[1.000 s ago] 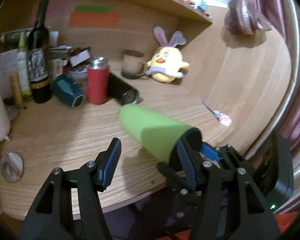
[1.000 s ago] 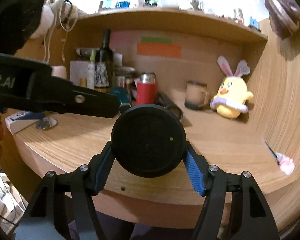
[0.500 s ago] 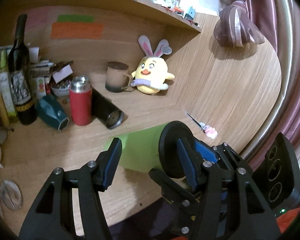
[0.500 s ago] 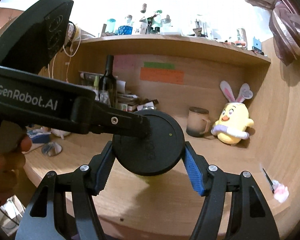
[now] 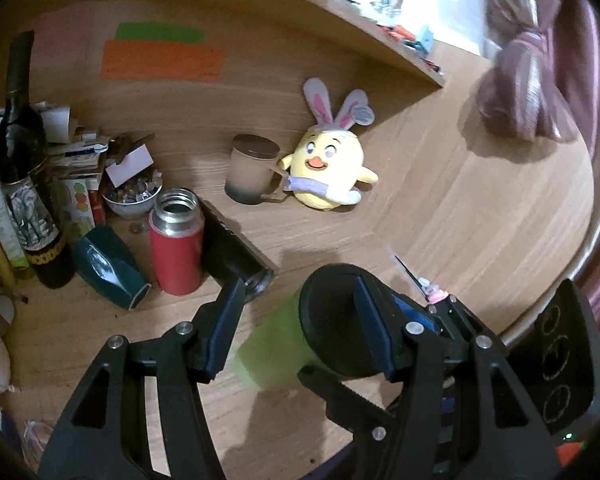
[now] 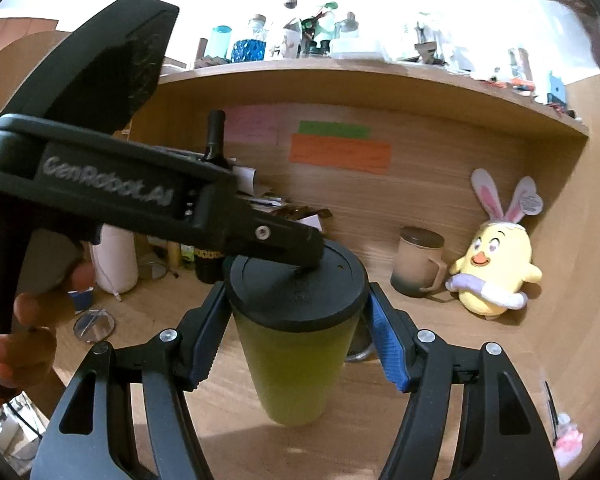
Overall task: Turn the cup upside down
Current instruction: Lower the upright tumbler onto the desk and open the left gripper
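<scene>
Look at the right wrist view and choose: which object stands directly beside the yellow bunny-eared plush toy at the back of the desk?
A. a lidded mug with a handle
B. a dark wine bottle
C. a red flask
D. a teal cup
A: the lidded mug stands just left of the plush toy, its handle toward the toy.

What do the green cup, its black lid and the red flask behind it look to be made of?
Green cup: matte, evenly coloured wall with no glare, probably plastic or a coated shell.
Black lid: dull moulded disc with a raised rim and a small hole, likely plastic.
Red flask: bare shiny silver neck and mouth suggest stainless steel under a red coating.
</scene>
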Available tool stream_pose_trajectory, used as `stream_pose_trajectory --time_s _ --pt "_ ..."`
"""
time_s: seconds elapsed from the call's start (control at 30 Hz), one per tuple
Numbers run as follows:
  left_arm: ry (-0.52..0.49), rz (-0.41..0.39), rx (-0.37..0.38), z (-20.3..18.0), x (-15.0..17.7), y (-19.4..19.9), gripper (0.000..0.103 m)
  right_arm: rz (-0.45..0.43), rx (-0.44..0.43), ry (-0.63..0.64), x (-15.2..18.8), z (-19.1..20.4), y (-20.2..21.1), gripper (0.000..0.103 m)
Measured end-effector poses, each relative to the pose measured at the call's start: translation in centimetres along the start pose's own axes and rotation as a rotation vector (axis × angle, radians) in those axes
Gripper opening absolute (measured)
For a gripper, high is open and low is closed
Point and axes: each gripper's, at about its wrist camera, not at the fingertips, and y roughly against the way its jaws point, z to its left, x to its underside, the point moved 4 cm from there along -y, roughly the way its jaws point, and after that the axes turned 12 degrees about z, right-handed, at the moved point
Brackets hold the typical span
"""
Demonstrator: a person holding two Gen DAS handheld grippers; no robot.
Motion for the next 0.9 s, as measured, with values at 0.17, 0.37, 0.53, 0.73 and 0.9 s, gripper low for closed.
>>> stream_pose_trajectory --time_s 0.17,0.37,0.53,0.73,0.9 --pt "0.014 0.011 -0.004 1.1 -1.4 -0.9 0.057 0.024 -0.034 -0.03 -1.0 -0.8 -1.5 0.063" --pt "0.042 0.013 0.03 2.4 -2.4 -2.0 0.06 0.127 -0.105 -0.076 -0.9 -1.8 -3.6 0.066" --pt "0.045 0.005 0.031 2.6 -2.6 -2.2 0.064 0.181 -0.14 -0.1 0.3 -1.8 -4.6 0.066" --pt "0.029 -0.042 -0.014 1.7 -2.6 -0.6 0.063 0.147 -0.127 -0.087 0.0 -1.7 -2.6 0.069" --pt "0.0 -0.131 -0.068 0.2 -1.0 2.5 0.064 0.082 -0.096 -0.072 -0.3 -1.8 0.9 0.083"
